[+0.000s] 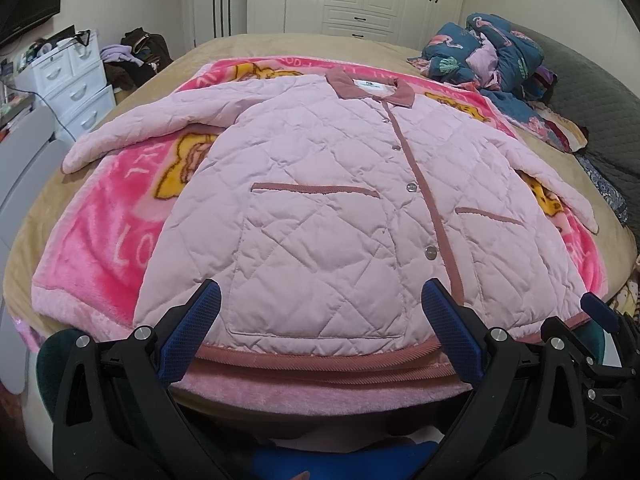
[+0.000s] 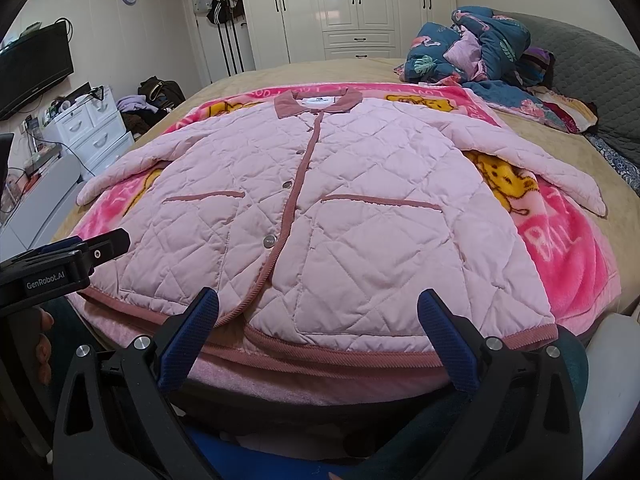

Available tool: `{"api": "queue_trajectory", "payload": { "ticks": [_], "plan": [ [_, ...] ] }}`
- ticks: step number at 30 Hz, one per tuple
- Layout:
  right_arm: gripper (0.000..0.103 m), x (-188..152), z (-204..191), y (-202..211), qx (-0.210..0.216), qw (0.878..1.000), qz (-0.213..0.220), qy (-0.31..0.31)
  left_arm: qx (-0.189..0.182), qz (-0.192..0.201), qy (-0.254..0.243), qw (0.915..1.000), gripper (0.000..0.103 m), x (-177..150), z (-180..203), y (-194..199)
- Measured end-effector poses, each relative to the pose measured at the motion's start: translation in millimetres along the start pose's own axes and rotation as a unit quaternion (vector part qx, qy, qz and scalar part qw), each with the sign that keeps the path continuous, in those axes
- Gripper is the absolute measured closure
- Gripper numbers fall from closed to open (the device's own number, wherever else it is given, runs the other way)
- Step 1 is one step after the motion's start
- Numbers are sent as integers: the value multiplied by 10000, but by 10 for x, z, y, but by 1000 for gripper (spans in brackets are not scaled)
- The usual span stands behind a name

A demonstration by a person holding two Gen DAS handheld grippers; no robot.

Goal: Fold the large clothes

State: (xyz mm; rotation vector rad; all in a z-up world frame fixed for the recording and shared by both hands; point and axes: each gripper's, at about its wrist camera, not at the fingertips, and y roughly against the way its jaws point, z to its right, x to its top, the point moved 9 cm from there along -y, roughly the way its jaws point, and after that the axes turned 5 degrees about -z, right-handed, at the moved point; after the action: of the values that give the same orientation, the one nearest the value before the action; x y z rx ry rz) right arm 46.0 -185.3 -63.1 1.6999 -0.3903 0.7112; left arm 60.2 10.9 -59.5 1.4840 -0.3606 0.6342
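Observation:
A pale pink quilted jacket (image 1: 320, 208) (image 2: 328, 216) lies flat and face up on a bright pink blanket (image 1: 108, 240) (image 2: 572, 256), buttoned, collar at the far end, both sleeves spread out to the sides. Its dusty-pink hem faces me. My left gripper (image 1: 320, 300) stands open just above the hem over the jacket's left pocket, holding nothing. My right gripper (image 2: 318, 308) is open too, hovering over the hem near the right pocket. The left gripper's body (image 2: 68, 256) shows at the left of the right wrist view, a hand below it.
The blanket lies on a tan bed (image 1: 256, 44) (image 2: 320, 70). A heap of blue patterned bedding (image 1: 492, 56) (image 2: 476, 48) sits at the far right by a grey pillow. White drawers (image 1: 76, 84) and a TV (image 2: 32, 68) stand left; wardrobes (image 2: 360, 4) behind.

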Motion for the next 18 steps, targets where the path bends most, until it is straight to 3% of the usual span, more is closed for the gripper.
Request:
{"api": "queue_trajectory", "payload": {
  "ticks": [18],
  "plan": [
    [4,3,3,2,-3,10000,-2,1,6,2,-26,10000,9,1,8,-2]
  ]
}}
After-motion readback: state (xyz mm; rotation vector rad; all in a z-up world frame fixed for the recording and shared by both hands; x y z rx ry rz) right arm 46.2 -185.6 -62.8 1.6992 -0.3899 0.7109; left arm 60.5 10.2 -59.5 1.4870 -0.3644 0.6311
